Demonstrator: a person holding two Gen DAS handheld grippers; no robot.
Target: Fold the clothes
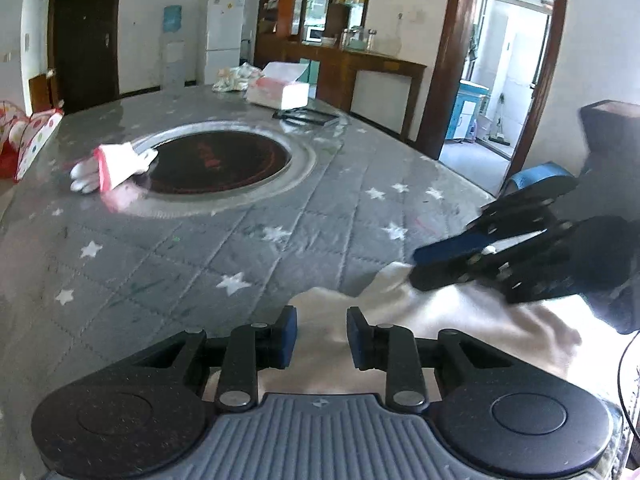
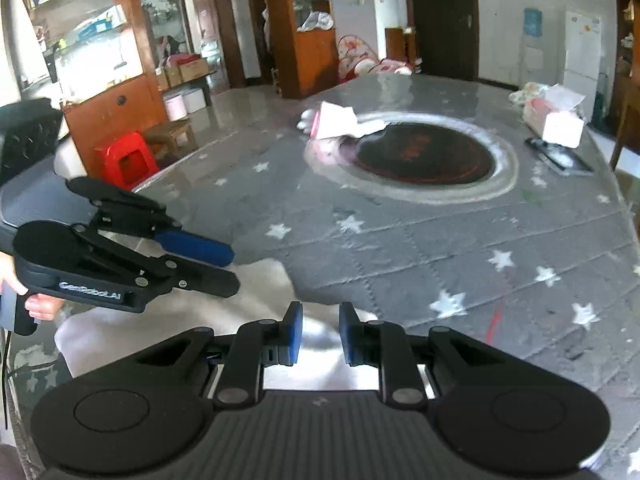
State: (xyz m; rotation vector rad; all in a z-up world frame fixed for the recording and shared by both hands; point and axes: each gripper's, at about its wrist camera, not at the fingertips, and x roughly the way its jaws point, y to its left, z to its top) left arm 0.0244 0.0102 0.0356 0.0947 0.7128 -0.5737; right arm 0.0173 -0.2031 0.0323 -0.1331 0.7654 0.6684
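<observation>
Two black two-finger grippers with blue rubber pads, both tilted down over one pale cream, soft crumpled cloth garment (image 1: 460, 320) at the near edge of the table; left gripper (image 1: 321, 336) with pads parted a little, cloth showing in the gap, whether they press it cannot be told; right gripper (image 2: 319, 334) likewise narrowly parted over the cloth, grip unclear; a hand (image 2: 40, 304) grasps the left tool's handle; grey quilted table cover with white stars (image 1: 200, 248), padded, under a glossy sheet; round dark inset disc with pale ring (image 1: 218, 160) at the centre; white and pink folded cloth (image 1: 116, 166) lying across the ring's rim; white tissue pack (image 1: 280, 90), opened, far side.
</observation>
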